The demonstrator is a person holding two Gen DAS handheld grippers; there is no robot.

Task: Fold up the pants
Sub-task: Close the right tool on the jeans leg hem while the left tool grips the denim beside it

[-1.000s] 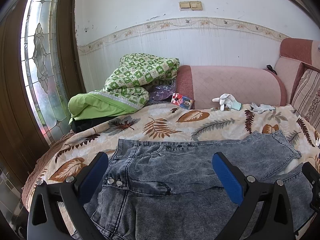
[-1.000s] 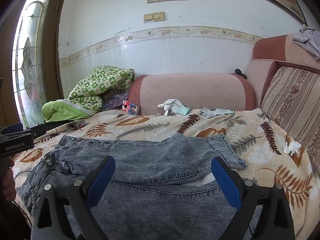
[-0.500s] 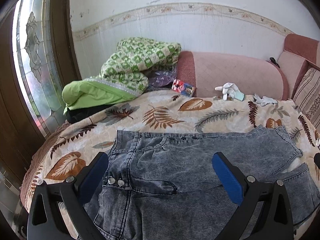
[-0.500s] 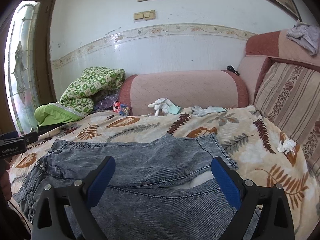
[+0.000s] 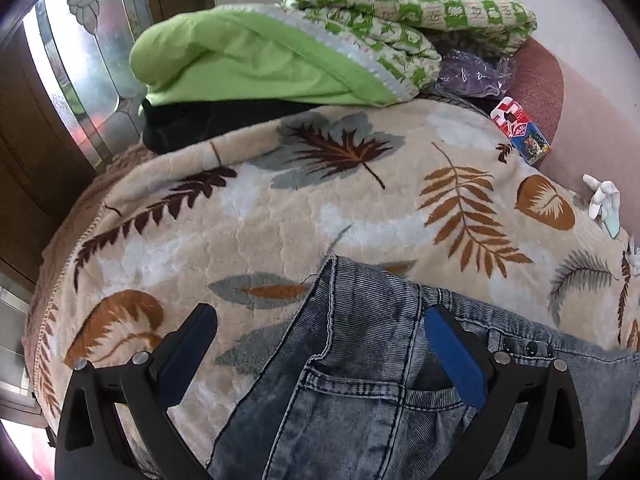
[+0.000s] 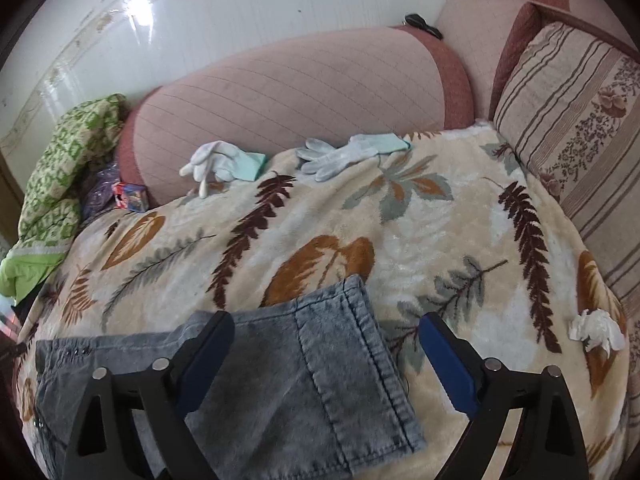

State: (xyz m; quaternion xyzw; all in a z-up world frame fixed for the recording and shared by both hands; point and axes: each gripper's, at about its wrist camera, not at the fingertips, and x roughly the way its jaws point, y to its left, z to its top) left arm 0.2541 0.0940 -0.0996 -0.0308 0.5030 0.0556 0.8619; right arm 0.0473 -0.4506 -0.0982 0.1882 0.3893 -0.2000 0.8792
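Note:
Grey-blue denim pants lie folded lengthwise on a leaf-patterned blanket. In the left wrist view the waistband end (image 5: 360, 344) with a back pocket and metal buttons lies between my open fingers. My left gripper (image 5: 320, 356) is open, low over the waist corner. In the right wrist view the leg cuff end (image 6: 336, 364) lies between the fingers. My right gripper (image 6: 324, 360) is open, low over the cuff. Neither gripper holds cloth.
The leaf blanket (image 5: 320, 208) covers a pink sofa (image 6: 296, 92). A green quilt pile (image 5: 304, 52) sits at the left end, by a small red box (image 5: 520, 128). White gloves (image 6: 340, 156) lie near the backrest. A striped cushion (image 6: 580, 128) and crumpled tissue (image 6: 596, 330) are at right.
Both grippers have dropped and tilted down toward the pants: the left closing in on the waistband corner, the right on the leg cuff. Both stayed open.

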